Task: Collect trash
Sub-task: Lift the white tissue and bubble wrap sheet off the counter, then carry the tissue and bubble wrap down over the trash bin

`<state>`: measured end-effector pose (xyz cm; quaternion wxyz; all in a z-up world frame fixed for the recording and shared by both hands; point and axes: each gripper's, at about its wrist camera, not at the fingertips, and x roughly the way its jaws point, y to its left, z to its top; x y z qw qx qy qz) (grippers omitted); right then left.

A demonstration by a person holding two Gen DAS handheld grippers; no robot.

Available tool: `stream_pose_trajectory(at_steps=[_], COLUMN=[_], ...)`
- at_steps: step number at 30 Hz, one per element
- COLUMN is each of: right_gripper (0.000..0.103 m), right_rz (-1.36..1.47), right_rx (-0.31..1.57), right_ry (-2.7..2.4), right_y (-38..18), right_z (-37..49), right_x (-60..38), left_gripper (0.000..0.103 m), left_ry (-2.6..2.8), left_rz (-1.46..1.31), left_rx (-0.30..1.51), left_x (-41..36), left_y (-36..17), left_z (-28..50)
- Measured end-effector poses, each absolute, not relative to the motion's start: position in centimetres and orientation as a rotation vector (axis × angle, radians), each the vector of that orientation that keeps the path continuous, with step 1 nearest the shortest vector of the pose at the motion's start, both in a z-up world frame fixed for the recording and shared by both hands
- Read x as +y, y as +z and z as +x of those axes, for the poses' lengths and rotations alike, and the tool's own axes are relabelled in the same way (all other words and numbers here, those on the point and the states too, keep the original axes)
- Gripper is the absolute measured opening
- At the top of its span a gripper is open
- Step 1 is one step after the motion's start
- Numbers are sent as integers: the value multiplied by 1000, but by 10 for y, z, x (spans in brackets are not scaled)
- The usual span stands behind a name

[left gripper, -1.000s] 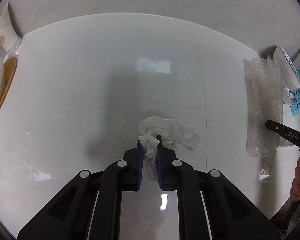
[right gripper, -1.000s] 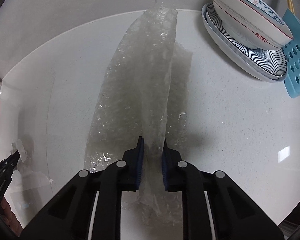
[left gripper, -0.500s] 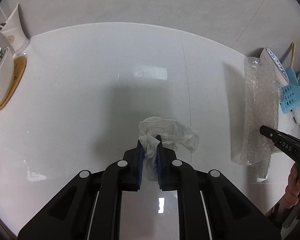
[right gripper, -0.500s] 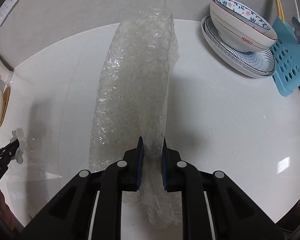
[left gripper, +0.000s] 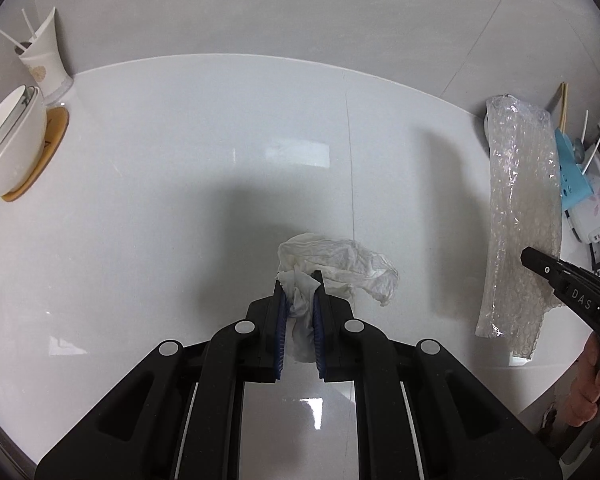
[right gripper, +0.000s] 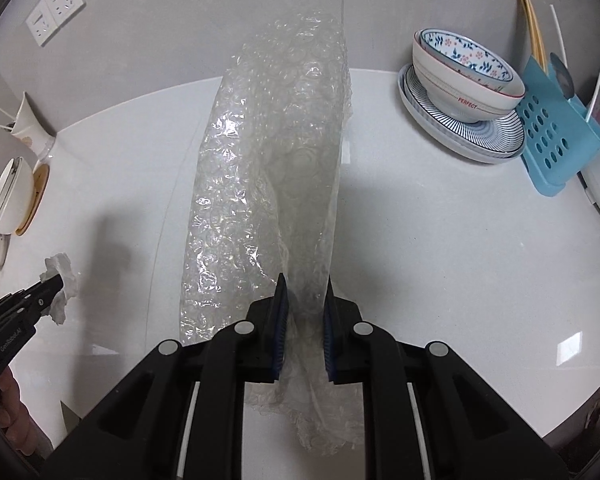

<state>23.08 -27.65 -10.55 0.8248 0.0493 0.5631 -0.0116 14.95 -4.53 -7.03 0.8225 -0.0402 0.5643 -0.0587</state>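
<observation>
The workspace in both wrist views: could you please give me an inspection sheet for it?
Surface: white glossy countertop, seam line visible.
Job's things: crumpled tissue and bubble wrap, both lifted off the surface.
Clutter: white bowls on coaster, paper cup, patterned bowls on striped plate, blue utensil holder.
Grippers: left gripper shut on the tissue; right gripper shut on the bubble wrap.
Cables: nothing seen.
Surroundings: grey wall, wall sockets.
</observation>
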Motion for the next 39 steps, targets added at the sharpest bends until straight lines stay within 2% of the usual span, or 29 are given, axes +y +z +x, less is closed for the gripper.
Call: stream_pose_trajectory(at_steps=[21,39], right_gripper=[14,14], right_rz=[67,36], right_rx=[1120,1098], right_ry=[30,81], right_y=[-61,-52], right_z=[163,112], right_x=[-271,-283], left_gripper=[11,10], left_ry=[-118,-89], left_rz=[-97,-114], left_rx=[1153,1138], left_x=[-50,-46], left_y=[-40,-37], left_z=[81,48])
